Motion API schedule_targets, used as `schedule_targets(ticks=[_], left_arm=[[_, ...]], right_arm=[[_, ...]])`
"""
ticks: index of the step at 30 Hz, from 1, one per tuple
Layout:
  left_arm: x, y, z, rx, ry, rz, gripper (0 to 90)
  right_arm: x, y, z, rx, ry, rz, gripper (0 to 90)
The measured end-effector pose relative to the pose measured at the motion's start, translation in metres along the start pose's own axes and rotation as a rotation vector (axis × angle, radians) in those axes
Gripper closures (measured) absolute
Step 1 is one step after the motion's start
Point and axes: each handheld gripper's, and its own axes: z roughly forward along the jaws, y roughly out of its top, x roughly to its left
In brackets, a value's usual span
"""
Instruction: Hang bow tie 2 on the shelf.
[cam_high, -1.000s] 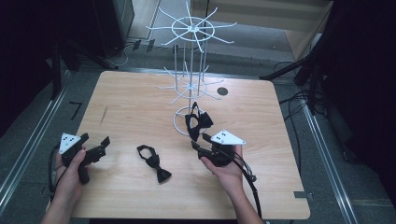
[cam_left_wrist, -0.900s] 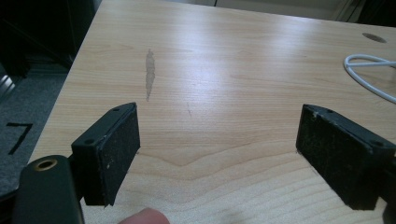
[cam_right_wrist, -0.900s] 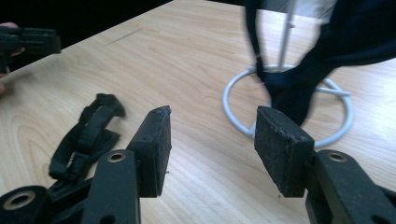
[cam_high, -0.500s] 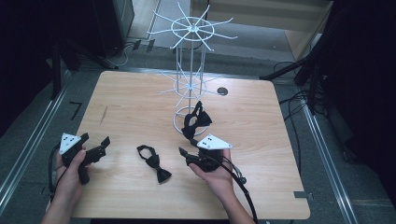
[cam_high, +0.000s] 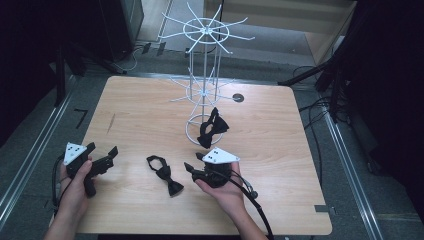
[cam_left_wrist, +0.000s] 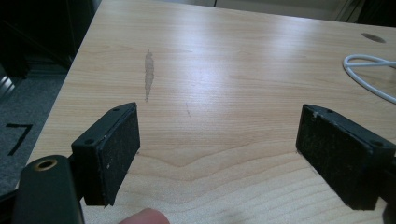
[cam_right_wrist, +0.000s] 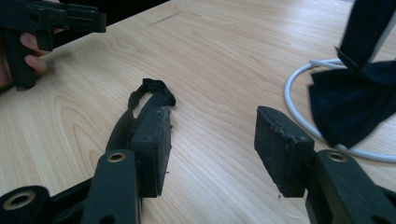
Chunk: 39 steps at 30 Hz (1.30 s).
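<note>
A black bow tie (cam_high: 165, 174) lies flat on the wooden table (cam_high: 280, 150), near the front middle. A second black bow tie (cam_high: 212, 128) hangs low on the white wire rack (cam_high: 204, 75), over its base ring. My right gripper (cam_high: 192, 171) is open, just right of the lying tie and pointing at it. In the right gripper view that tie (cam_right_wrist: 145, 100) sits beyond the left jaw, partly hidden by it, with the open right gripper (cam_right_wrist: 217, 149) holding nothing. My left gripper (cam_high: 103, 150) is open at the front left; in its own view the left gripper (cam_left_wrist: 224, 154) spans bare wood.
The rack's white base ring (cam_right_wrist: 299, 112) and the hung tie (cam_right_wrist: 355, 88) are at the right in the right gripper view. A round cable hole (cam_high: 238, 97) lies behind the rack. Dark floor, rails and cables surround the table.
My right gripper has drawn back from the hung bow tie, toward the front edge and leftward, and now points at the tie lying on the table. The left gripper has stayed put.
</note>
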Motion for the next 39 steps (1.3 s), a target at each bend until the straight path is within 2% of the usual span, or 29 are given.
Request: schedule_targets(ticks=[19,39], left_arm=[[0.0,0.0,0.0,0.0,-0.001,-0.001,14.2],[0.0,0.0,0.0,0.0,-0.002,-0.003,14.2]], right_arm=[[0.024,-0.008,0.02,0.063,0.062,-0.012,47.2],[0.037,-0.017,0.033,0.109,0.098,-0.021,47.5]])
